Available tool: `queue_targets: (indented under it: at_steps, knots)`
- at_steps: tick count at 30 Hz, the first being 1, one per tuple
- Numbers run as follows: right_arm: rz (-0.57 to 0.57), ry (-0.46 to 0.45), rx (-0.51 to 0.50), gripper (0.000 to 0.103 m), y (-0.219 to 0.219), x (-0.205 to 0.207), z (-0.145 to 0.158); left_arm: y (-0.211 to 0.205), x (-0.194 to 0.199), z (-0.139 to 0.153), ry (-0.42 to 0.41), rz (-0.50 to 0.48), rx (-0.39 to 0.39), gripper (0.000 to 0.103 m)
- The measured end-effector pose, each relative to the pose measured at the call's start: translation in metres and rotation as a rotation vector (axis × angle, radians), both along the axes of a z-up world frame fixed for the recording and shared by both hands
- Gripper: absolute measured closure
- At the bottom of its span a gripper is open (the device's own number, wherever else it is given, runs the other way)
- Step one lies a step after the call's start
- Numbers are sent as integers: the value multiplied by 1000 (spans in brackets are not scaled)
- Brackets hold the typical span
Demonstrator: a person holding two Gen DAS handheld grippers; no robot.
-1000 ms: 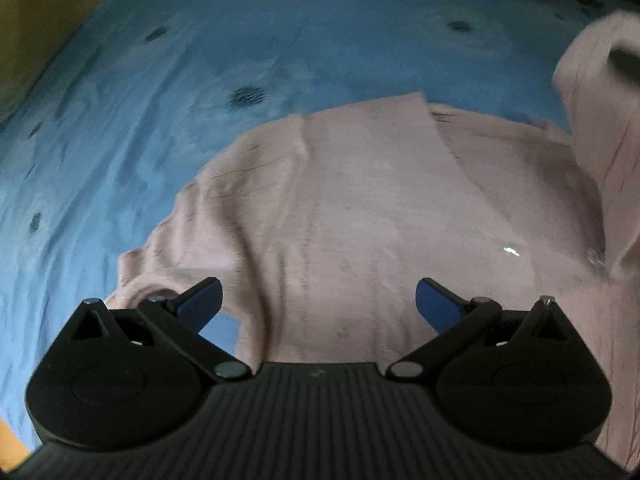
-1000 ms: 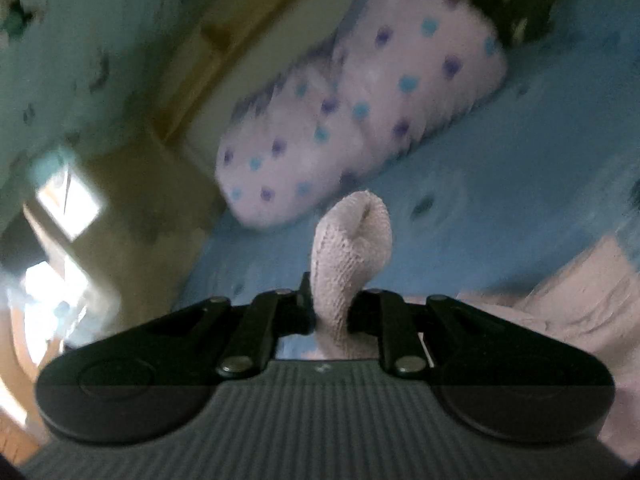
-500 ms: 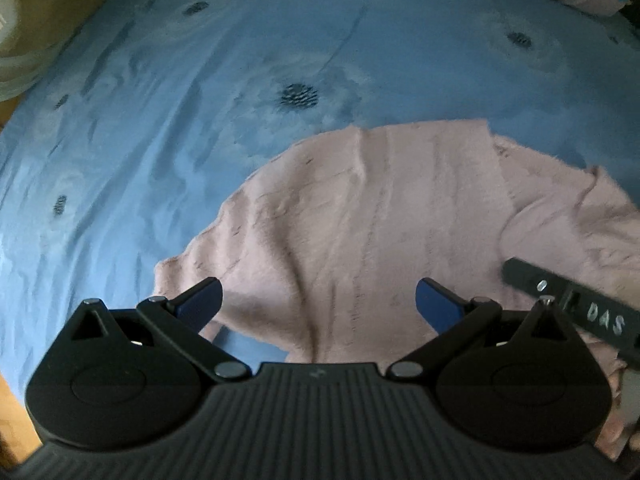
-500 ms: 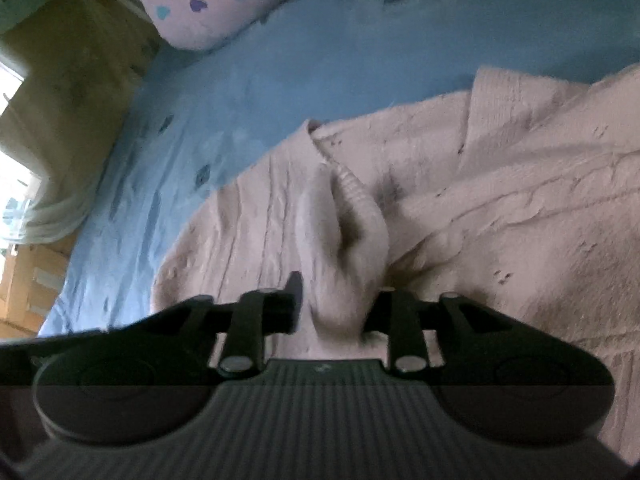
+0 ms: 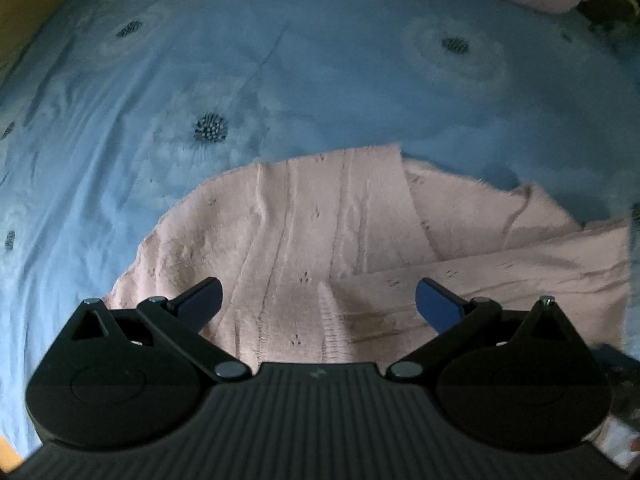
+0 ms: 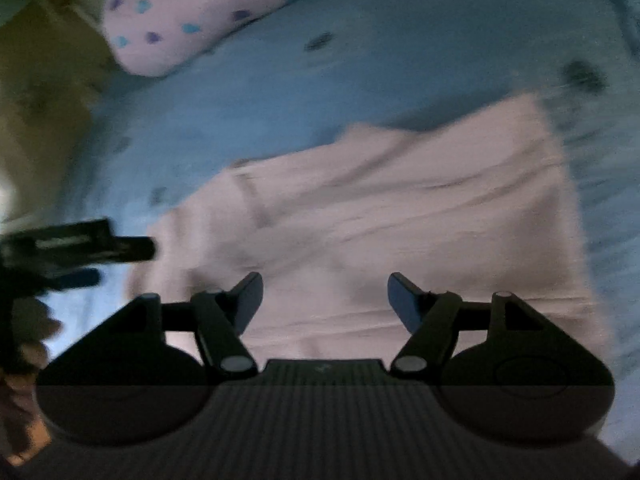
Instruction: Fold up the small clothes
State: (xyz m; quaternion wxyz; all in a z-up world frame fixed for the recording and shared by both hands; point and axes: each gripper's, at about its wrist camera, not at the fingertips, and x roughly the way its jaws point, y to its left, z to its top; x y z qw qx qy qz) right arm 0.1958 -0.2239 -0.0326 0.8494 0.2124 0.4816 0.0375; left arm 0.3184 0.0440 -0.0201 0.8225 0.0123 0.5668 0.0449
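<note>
While right gripper (image 6: 325, 300) jaws opened, sweater (image 5: 320, 240) seemingly lies released.

**Pink knit sweater, partly folded**

A pale pink knitted sweater (image 5: 320, 232) with cable ribs and small eyelets lies flat on blue bedding. One sleeve is folded across its body, its ribbed cuff resting near the middle; the side panel overlaps inward.

The sweater (image 5: 320, 240) lies on the bedsheet (image 5: 280, 60), with the pillow (image 6: 168, 20) behind it at the sheet's far edge.
</note>
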Motion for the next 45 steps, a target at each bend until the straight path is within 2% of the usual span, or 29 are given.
queue_targets:
  at_steps: [5, 9, 16, 19, 21, 22, 23, 24, 26, 27, 29, 35, 38, 42, 45]
  knots:
    - [-118, 76, -124, 32, -46, -12, -11, 0, 1, -37, 50, 17, 17, 0]
    - [-182, 114, -150, 32, -68, -21, -18, 7, -2, -57, 66, 32, -7, 0]
    - [-203, 136, -214, 32, -61, -34, -26, 16, 11, -70, 92, 80, -85, 0]
    - [-229, 135, -252, 32, -52, -45, -28, 14, 16, -68, 87, 44, -99, 2]
    - [-237, 138, -283, 32, -44, -49, -30, 12, 16, -65, 66, -23, -114, 12]
    - [-242, 143, -297, 33, -41, -50, -33, 11, 16, -63, 57, -58, -127, 24]
    - [-254, 152, -312, 33, -38, -50, -35, 10, 15, -61, 51, -95, -152, 41]
    - [-264, 159, -320, 33, -36, -51, -37, 9, 16, -58, 52, -126, -178, 52]
    - [-282, 172, -332, 33, -32, -50, -41, 8, 16, -51, 38, -154, -175, 83]
    - [-290, 178, -339, 33, -30, -49, -42, 10, 16, -47, 32, -165, -187, 86]
    - [-300, 183, -350, 33, -26, -48, -42, 17, 14, -40, 23, -172, -227, 87]
    - [-300, 189, -358, 33, -19, -48, -41, 32, 7, -36, 22, -163, -220, 87]
    - [-281, 203, -370, 33, -20, -47, -45, 32, 6, -38, 16, -183, -164, 87]
    - [-263, 221, -355, 32, -23, -44, -46, 26, 12, -45, 58, -232, -103, 85]
    - [-233, 229, -319, 33, -29, -40, -37, 18, 19, -36, 71, -251, -70, 73]
